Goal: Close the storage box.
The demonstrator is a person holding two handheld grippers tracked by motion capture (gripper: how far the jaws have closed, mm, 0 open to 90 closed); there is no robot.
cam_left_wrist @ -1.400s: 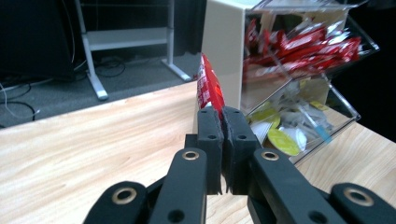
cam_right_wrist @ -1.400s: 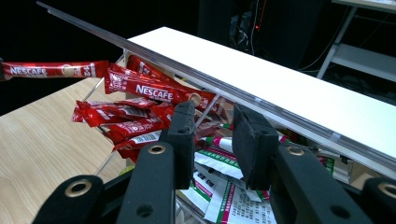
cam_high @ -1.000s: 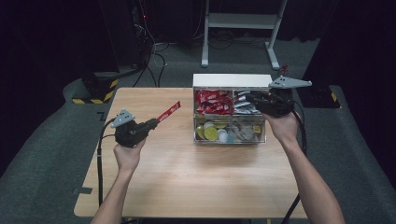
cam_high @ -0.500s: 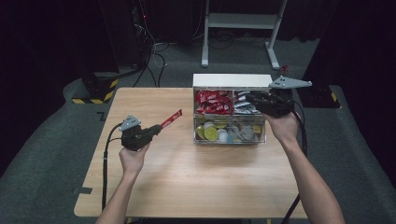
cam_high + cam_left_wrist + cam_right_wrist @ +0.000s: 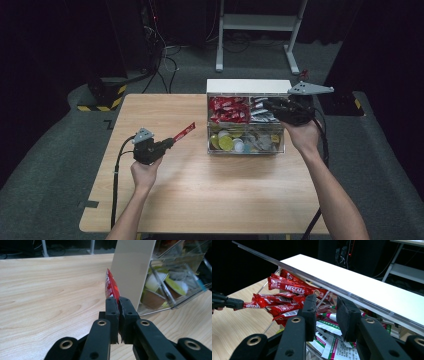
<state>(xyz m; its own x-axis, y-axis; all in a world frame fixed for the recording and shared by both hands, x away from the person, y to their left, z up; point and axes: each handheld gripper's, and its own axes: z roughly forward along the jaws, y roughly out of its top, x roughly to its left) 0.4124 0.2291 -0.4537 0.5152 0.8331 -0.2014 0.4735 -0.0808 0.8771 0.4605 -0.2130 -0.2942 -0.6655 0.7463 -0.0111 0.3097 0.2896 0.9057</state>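
My left gripper (image 5: 169, 143) is shut on the end of a red coffee sachet (image 5: 184, 132), which it holds above the wooden table (image 5: 225, 195), left of the clear organiser box (image 5: 247, 86). In the left gripper view the jaws pinch the sachet (image 5: 111, 287) edge-on, and it points at the box's white side (image 5: 132, 267). My right gripper (image 5: 270, 105) hovers over the box's upper right compartment. Its jaws (image 5: 325, 307) stand apart with nothing pressed between the pads, just under the clear raised lid edge (image 5: 294, 271). Red Nescafe sachets (image 5: 287, 287) lie ahead of them.
The box's upper left compartment holds red sachets (image 5: 227, 107) and the upper right one white and green sachets (image 5: 260, 114). Round capsules (image 5: 227, 142) fill the lower front section. Beyond the table are a white stand (image 5: 260, 22) and floor cables (image 5: 165, 55).
My left gripper has sunk towards the table with the red sachet still in its jaws. The right gripper has stayed over the box.
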